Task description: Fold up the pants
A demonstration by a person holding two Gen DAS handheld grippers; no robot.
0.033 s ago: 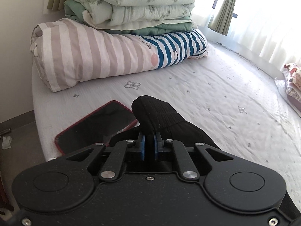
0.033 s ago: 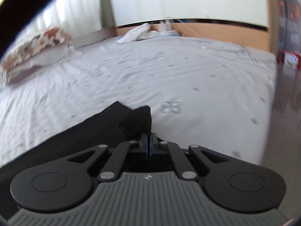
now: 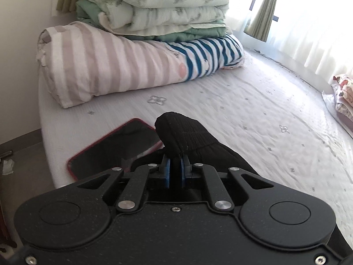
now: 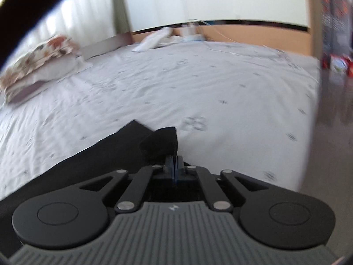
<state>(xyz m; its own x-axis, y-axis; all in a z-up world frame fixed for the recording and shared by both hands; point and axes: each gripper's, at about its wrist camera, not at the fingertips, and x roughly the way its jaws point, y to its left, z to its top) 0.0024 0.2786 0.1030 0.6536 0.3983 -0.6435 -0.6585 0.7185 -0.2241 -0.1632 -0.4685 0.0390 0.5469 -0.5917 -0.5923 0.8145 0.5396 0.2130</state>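
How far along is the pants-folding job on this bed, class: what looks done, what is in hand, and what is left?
Done: both grips are taken. The left gripper is shut on the ribbed waistband of the black pants, beside a red-edged phone. The right gripper is shut on another bunched end of the pants. In hand: the cloth is pinched at both ends. Left: no finished fold shows yet; the pants must be laid over and smoothed on the bed sheet.

A home bedroom. A bed (image 3: 253, 110) with a white flower-print sheet fills both views. At 11 o'clock in the left view, folded quilts (image 3: 158, 6) sit stacked on a striped bolster (image 3: 106, 70); curtains (image 3: 308, 22) cover a bright window at 1 o'clock. In the right view a floral pillow (image 4: 42, 59) lies at 10 o'clock, a wooden headboard (image 4: 253, 33) at 1 o'clock.
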